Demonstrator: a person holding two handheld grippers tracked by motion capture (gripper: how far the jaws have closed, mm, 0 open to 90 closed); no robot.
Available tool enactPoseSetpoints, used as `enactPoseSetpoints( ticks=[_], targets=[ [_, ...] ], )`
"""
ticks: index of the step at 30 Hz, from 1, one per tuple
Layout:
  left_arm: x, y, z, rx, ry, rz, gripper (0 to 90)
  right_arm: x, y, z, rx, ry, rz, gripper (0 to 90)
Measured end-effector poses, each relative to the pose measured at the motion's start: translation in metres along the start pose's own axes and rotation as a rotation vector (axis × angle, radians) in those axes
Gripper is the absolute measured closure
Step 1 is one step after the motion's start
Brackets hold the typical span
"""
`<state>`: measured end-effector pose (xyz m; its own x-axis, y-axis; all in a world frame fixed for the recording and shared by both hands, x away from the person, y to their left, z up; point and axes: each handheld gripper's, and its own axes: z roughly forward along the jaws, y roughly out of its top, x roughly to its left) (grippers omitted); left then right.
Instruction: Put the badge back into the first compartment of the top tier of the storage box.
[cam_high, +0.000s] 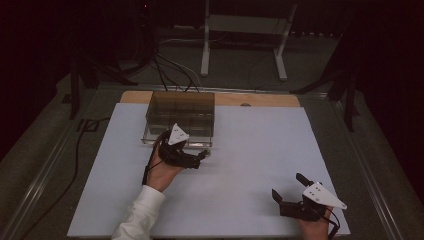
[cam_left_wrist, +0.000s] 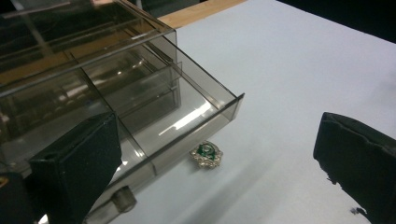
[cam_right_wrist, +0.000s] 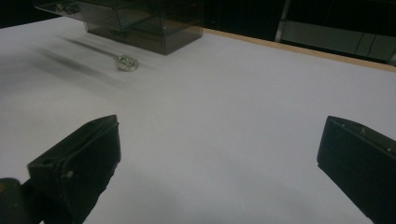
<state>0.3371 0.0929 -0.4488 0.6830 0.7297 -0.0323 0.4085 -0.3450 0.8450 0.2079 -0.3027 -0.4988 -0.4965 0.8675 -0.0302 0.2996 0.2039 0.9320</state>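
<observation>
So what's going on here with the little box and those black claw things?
A person holds a two-jaw tool in each hand at a white table. The left gripper, jaws open, is at the front of a smoky clear drawer box whose drawer is pulled out. A small green and silver brooch lies on the table just in front of that drawer, between the open jaws, not yet gripped. The right gripper waits open, off to the side.

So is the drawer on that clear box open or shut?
Open: the drawer juts out past the box front, its compartments exposed. A brooch lies just outside it.
</observation>
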Motion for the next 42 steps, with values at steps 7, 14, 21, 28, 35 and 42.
enactPoseSetpoints(
  ticks=[7, 14, 21, 28, 35, 42],
  targets=[
    [-0.004, -0.002, 0.004, 0.005, -0.013, 0.002, 2.0, -0.001, 0.0, 0.0, -0.001, 0.0, 0.002, 0.0],
    [-0.011, -0.007, 0.008, 0.011, -0.029, 0.003, 2.0, 0.0, 0.0, 0.0, -0.001, 0.002, -0.001, 0.0],
    [-0.014, -0.012, 0.012, 0.022, -0.034, -0.007, 2.1, 0.0, 0.0, 0.001, 0.001, 0.003, -0.001, 0.0],
    [-0.019, -0.017, 0.017, 0.031, -0.032, -0.01, 2.1, 0.0, 0.0, 0.0, -0.002, 0.002, 0.0, 0.0],
    [-0.023, -0.024, 0.021, 0.028, -0.015, -0.018, 2.3, 0.0, 0.0, 0.0, -0.003, 0.004, 0.002, 0.0],
    [-0.026, -0.027, 0.024, 0.03, -0.009, -0.019, 2.4, 0.0, 0.0, 0.0, -0.003, 0.003, 0.002, 0.0]
  ],
)
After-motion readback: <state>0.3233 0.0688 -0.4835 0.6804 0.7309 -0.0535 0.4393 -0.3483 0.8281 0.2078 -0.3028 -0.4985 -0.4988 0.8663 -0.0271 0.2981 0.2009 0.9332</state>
